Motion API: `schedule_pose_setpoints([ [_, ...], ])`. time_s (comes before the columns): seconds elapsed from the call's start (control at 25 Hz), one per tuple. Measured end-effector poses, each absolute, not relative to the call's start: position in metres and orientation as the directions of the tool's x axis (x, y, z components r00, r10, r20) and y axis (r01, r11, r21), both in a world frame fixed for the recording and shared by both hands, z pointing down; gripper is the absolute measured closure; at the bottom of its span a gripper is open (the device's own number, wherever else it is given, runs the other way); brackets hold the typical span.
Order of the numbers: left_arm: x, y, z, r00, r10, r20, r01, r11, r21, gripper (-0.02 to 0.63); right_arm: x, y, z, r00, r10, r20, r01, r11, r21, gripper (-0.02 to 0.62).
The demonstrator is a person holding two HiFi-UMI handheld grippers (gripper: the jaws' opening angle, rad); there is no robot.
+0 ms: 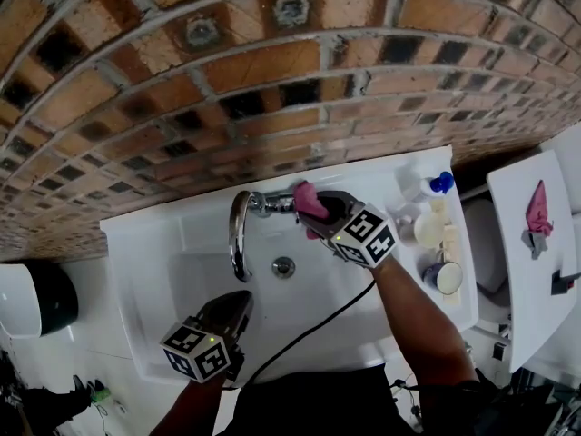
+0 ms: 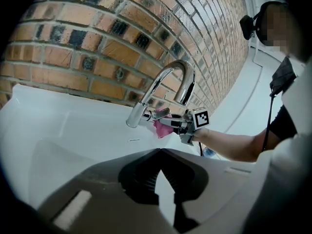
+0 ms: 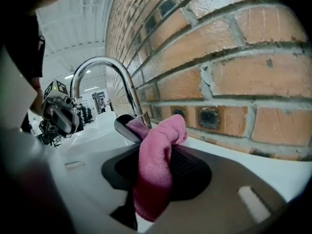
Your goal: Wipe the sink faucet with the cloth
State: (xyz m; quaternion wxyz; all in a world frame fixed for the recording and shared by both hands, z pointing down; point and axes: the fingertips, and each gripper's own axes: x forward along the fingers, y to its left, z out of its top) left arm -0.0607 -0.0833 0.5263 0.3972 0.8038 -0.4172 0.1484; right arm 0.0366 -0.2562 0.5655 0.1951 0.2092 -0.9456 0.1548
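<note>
Two grippers in head view: right gripper [image 1: 316, 212] presses the pink cloth [image 1: 304, 196] on the faucet [image 1: 238, 234] base, and the spout runs left from it. Left gripper [image 1: 229, 321] sits well apart at the sink [image 1: 182, 271] front. Left gripper view: jaws together, empty, faucet well ahead. Right gripper view: jaws pinch the cloth against the stem, and the cloth hides the contact spot.

White sink [image 1: 145, 271], chrome faucet [image 1: 236, 240] (arched), blue-capped bottle [image 1: 432, 185], cup [image 1: 442, 278]
</note>
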Motion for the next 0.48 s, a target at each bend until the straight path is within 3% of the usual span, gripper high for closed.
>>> schedule_pose_setpoints([
  [0.48, -0.064, -0.081, 0.519, 0.618, -0.567, 0.544, -0.78, -0.355, 0.516, 0.6, 0.04, -0.234, 0.528, -0.829, -0.362, 0.426, -0.448, 0.886, -0.12, 0.451],
])
